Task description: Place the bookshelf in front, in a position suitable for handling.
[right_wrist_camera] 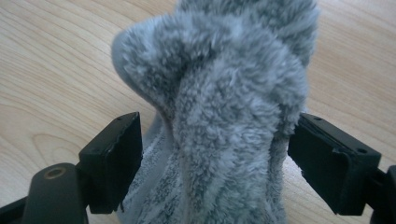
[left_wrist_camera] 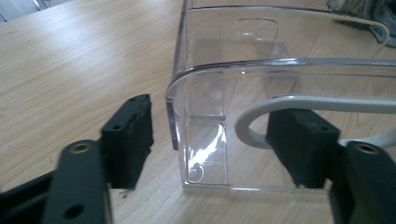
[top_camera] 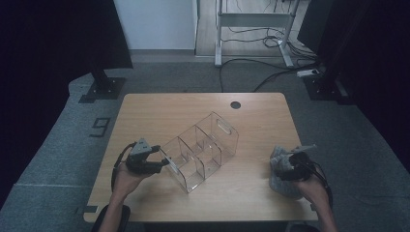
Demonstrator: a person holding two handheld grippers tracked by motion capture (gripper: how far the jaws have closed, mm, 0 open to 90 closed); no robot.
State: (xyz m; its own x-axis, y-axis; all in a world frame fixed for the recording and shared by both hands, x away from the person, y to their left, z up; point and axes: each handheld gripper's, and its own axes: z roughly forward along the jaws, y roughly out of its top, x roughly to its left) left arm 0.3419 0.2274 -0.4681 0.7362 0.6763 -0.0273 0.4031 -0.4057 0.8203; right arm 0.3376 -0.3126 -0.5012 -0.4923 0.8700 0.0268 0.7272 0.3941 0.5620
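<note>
A clear plastic organizer (top_camera: pixel 203 147) with several compartments lies slantwise on the middle of the wooden table (top_camera: pixel 159 111). My left gripper (top_camera: pixel 167 162) is at its near-left end. In the left gripper view the left gripper (left_wrist_camera: pixel 215 144) is open and straddles the organizer's (left_wrist_camera: pixel 224 84) end wall, one jaw outside and one seen through the clear plastic, with a gap to the wall. A grey fluffy cloth (top_camera: pixel 280 176) lies bunched at the right. My right gripper (right_wrist_camera: pixel 215 154) is open, with a fold of the cloth (right_wrist_camera: pixel 224 93) rising between its jaws.
A round cable hole (top_camera: pixel 235 104) sits near the table's far edge. Bare wood lies behind and in front of the organizer. Beyond the table are grey carpet, a desk frame (top_camera: pixel 251 21) with cables, and dark stands at both sides.
</note>
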